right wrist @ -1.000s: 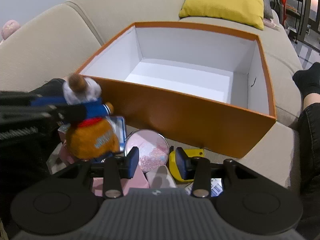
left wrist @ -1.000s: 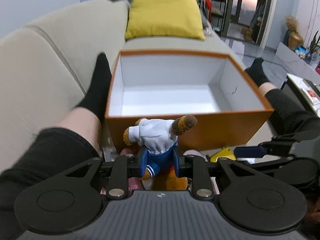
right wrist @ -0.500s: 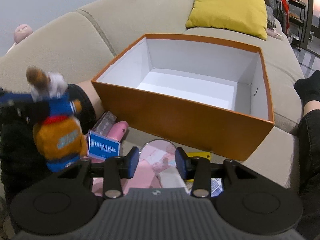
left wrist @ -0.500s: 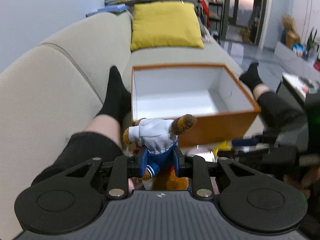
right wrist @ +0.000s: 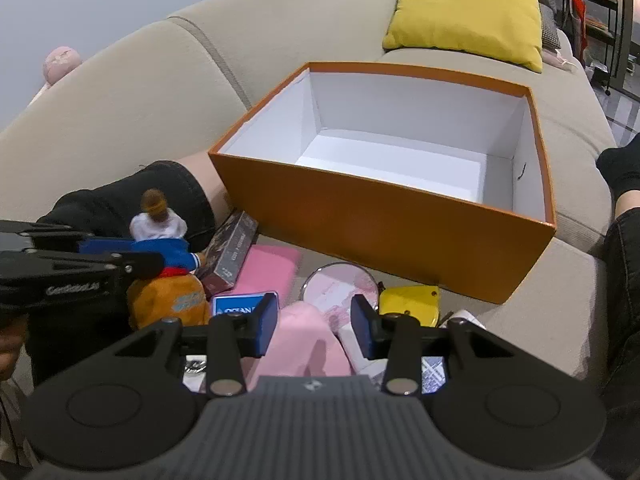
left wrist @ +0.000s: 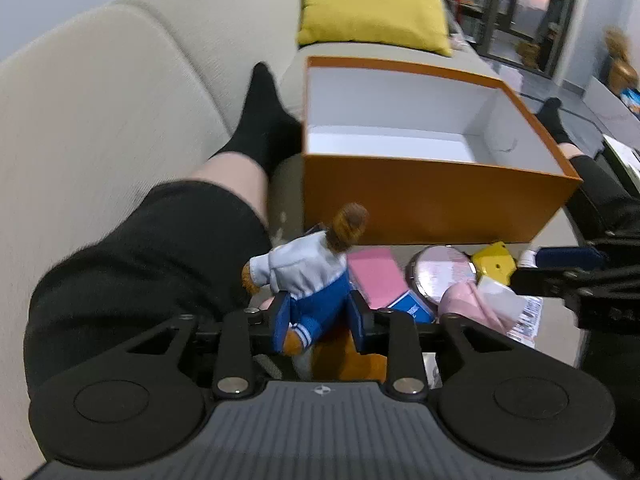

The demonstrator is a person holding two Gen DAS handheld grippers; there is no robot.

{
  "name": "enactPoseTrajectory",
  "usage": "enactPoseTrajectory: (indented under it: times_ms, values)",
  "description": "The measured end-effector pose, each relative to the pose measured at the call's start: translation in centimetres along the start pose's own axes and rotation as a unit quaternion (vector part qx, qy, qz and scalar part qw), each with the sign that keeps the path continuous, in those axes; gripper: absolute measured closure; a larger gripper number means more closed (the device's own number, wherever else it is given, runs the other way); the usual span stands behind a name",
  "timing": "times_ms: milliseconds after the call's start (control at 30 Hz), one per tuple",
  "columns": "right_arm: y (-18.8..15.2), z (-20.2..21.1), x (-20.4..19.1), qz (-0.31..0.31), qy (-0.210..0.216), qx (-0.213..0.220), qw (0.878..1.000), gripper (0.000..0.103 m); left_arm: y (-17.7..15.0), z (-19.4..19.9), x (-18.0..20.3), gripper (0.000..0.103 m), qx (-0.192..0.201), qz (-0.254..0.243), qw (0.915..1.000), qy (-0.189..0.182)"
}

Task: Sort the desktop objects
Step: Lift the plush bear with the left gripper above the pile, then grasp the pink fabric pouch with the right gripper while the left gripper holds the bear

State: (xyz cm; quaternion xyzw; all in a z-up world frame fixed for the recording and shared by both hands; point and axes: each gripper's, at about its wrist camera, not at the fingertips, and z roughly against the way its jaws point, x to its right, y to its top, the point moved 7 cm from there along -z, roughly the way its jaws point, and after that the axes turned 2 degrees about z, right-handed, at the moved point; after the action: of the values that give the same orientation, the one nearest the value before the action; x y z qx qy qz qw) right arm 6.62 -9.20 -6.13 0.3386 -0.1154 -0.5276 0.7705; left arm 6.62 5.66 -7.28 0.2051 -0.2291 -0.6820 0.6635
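My left gripper (left wrist: 319, 316) is shut on a plush doll (left wrist: 308, 272) in a white top and blue shorts, held low over the pile; the doll also shows in the right wrist view (right wrist: 160, 240). The orange box (right wrist: 384, 216) with a white inside stands empty on the sofa beyond. My right gripper (right wrist: 314, 324) is open above a pink soft item (right wrist: 304, 344). In the pile lie a round pink mirror (right wrist: 340, 286), a yellow item (right wrist: 408, 304), a pink pad (right wrist: 266, 270), a dark box (right wrist: 234, 250) and a blue card (right wrist: 236, 308).
A person's legs in black flank the box, left (left wrist: 256, 128) and right (right wrist: 624, 184). A yellow cushion (right wrist: 468, 8) rests on the beige sofa (right wrist: 120, 112) behind the box. A paper with a barcode (left wrist: 524, 316) lies at the pile's right.
The left gripper with the doll has dropped lower and pulled back toward the pile. The right gripper has lowered over the pink soft item and stays open.
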Motion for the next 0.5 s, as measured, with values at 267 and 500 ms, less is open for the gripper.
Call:
enactPoseTrajectory:
  times_ms: [267, 500]
  values:
    - [-0.7, -1.4, -1.6, -0.008, 0.033, -0.041, 0.999, 0.051, -0.9, -0.2, -1.1, 0.037, -0.004, 0.047, 0.9988, -0.006]
    - [-2.1, -4.0, -3.9, 0.036, 0.029, -0.097, 0.994, 0.037, -1.3, -0.4, -1.0, 0.031, -0.027, 0.054, 0.9982, 0.008]
